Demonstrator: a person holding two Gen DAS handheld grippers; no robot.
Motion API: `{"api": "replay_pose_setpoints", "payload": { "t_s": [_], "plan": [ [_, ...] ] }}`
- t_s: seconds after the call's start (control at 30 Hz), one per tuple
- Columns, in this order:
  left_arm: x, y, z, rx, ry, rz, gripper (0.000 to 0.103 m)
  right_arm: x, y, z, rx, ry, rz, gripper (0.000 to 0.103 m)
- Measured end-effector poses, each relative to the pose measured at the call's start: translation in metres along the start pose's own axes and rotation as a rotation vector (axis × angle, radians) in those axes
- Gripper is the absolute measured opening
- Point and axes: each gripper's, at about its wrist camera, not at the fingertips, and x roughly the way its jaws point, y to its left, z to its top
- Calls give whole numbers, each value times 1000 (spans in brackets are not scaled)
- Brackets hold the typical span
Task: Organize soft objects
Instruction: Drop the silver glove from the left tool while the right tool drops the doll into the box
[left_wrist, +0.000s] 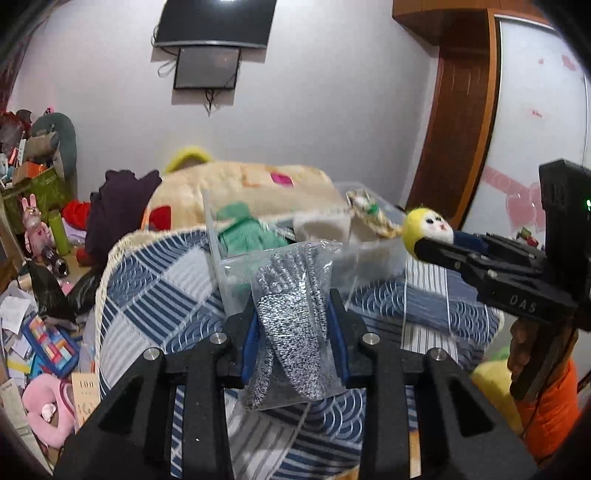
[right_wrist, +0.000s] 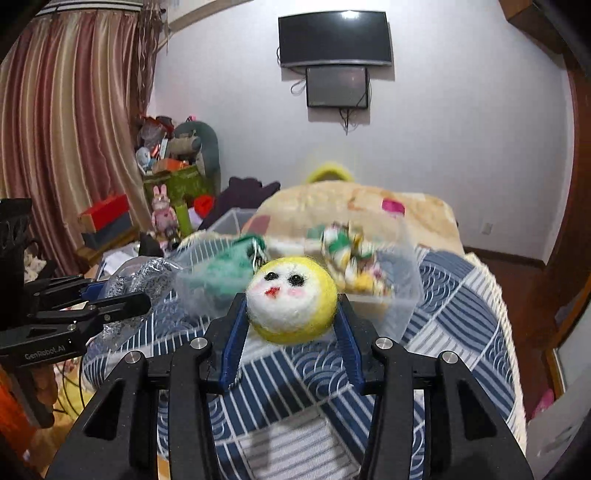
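My left gripper (left_wrist: 293, 314) is shut on a clear bag of grey speckled gloves (left_wrist: 291, 325) and holds it above the blue patterned bedcover (left_wrist: 155, 288). My right gripper (right_wrist: 291, 314) is shut on a yellow and white felt ball with a painted face (right_wrist: 291, 299); the ball also shows in the left wrist view (left_wrist: 428, 229), just right of a clear plastic bin (left_wrist: 369, 254). The bin holds a green knit item (left_wrist: 247, 229), a white soft block (left_wrist: 321, 225) and a braided rope toy (left_wrist: 373, 214). In the right wrist view the bin (right_wrist: 399, 291) lies just beyond the ball.
A cream blanket (left_wrist: 258, 188) is heaped behind the bin. Toys, boxes and papers clutter the floor at left (left_wrist: 40, 332). A wooden wardrobe with a white sliding door (left_wrist: 535, 147) stands at right. Two screens (right_wrist: 334, 37) hang on the far wall.
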Motion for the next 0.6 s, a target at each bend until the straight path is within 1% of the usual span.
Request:
{"api": "replay_pose_setpoints", "payload": {
  "t_s": [0.07, 0.13, 0.37, 0.53, 0.6],
  "plan": [
    [4, 2, 11, -18, -9, 3, 33, 2, 0, 6, -2, -14, -1, 42],
    [10, 5, 20, -36, -9, -1, 33, 6, -1, 14, 5, -23, 17, 42],
    [33, 4, 42, -15, -29, 60, 33, 30, 6, 34, -8, -19, 29, 42],
    [56, 12, 49, -47, 6, 76, 33, 49, 14, 37, -22, 0, 20, 43],
    [65, 14, 50, -54, 21, 87, 33, 59, 14, 37, -24, 23, 31, 42]
  ]
}}
